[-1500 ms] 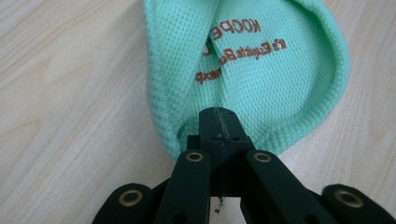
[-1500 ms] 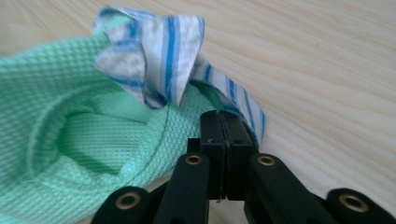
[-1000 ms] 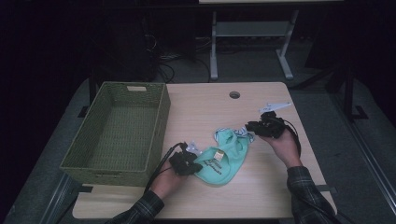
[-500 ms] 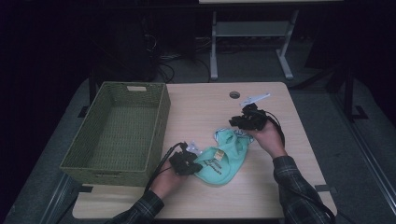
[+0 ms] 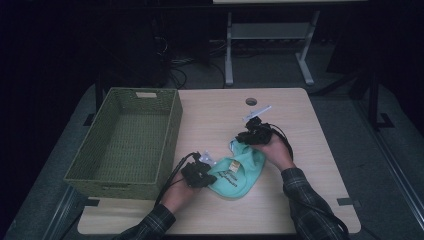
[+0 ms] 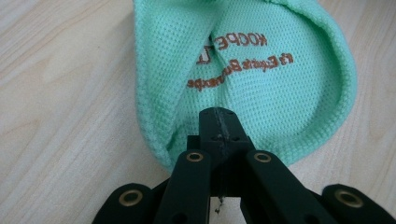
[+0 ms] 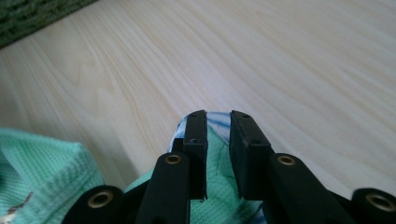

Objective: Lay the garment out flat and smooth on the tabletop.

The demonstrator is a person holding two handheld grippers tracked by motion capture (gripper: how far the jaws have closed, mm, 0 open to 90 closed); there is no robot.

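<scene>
Two grippers on green cloth (image 5: 239, 172), left gripper (image 6: 218, 122) fingers clamped on its edge, right gripper (image 7: 218, 122) fingers narrowly pinching a fold.

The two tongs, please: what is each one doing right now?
Left tongs: shut on the mint green garment.
Right tongs: shut on the garment's far edge.

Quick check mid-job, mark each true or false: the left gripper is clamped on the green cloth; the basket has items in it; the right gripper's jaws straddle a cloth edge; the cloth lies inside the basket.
1. The left gripper is clamped on the green cloth. True: its jaws are closed on the near edge.
2. The basket has items in it. False: its woven floor is bare.
3. The right gripper has its jaws on either side of a cloth edge. True.
4. The cloth lies inside the basket. False: it lies on the table, right of the basket.
</scene>
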